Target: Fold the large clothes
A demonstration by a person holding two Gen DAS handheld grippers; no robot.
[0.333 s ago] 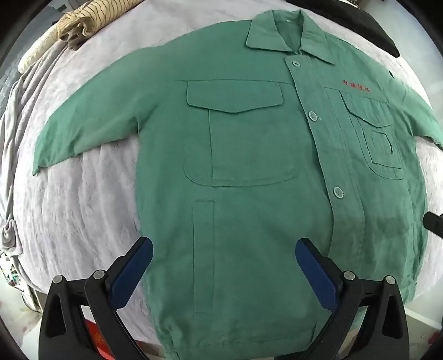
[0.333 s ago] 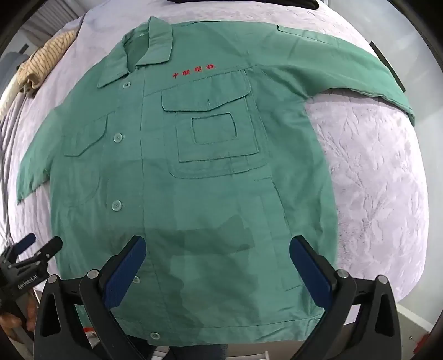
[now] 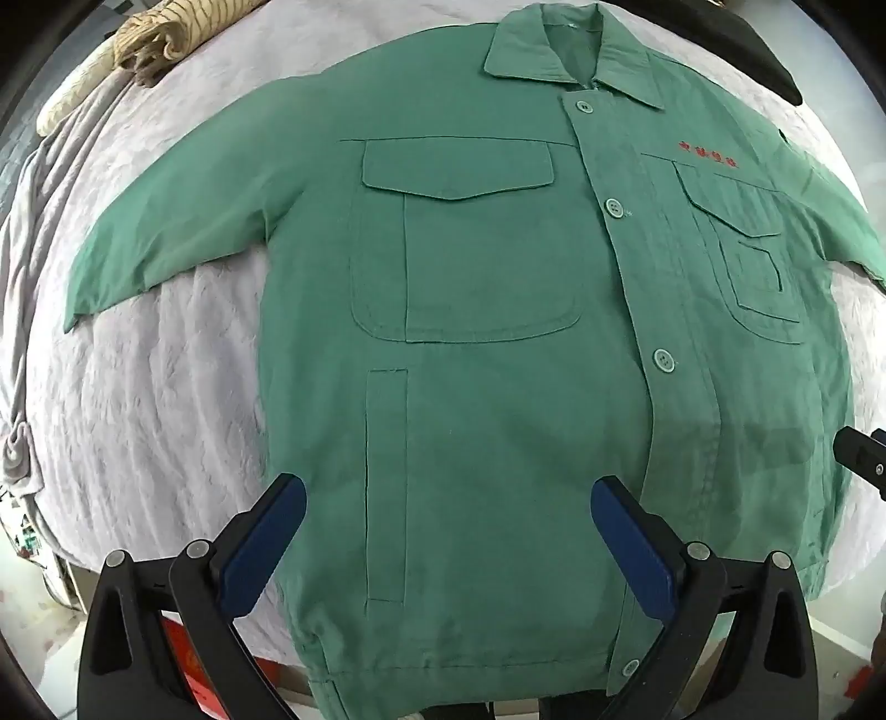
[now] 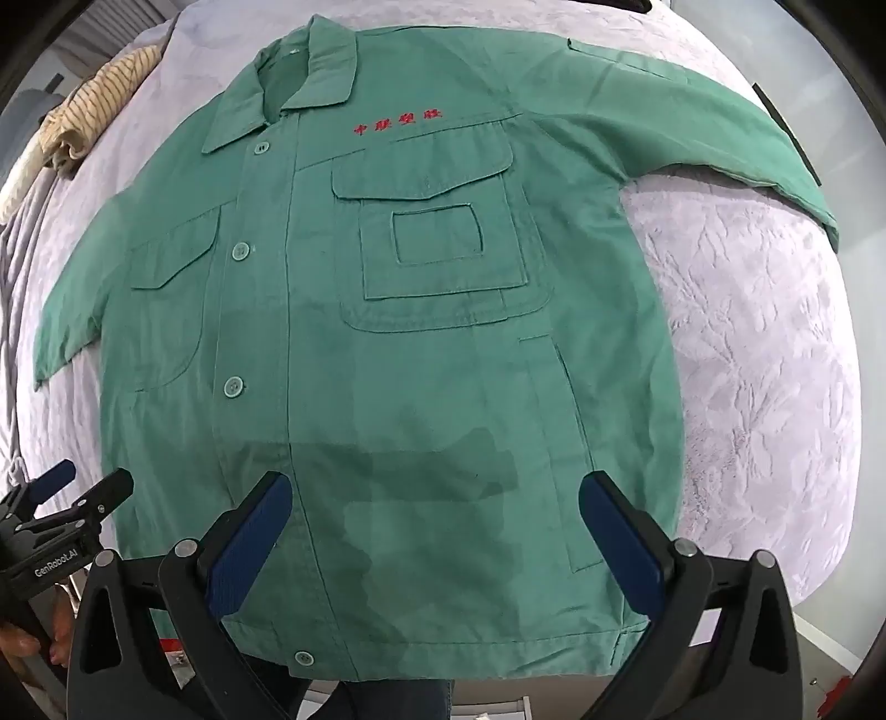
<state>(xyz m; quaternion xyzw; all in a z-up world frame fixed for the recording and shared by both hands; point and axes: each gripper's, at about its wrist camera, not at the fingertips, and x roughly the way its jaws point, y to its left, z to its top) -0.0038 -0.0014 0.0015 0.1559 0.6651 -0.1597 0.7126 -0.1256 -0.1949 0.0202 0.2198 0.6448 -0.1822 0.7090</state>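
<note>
Green jacket (image 3: 498, 387) lies flat, buttoned, sleeves out on the bed (image 3: 155, 421). No fold made yet. My left gripper (image 3: 448, 545) and right gripper (image 4: 434, 537) gape wide above its hem, holding nothing.

I saw bed (image 4: 775, 343) under pale lilac textured cover, striped beige bundle (image 3: 177, 27) at far corner, daylight bright.

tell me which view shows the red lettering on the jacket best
The right wrist view: the red lettering sits near the middle top, large and sharp, above the chest pocket. In the left wrist view the lettering is small and blurred toward the right edge.
</note>
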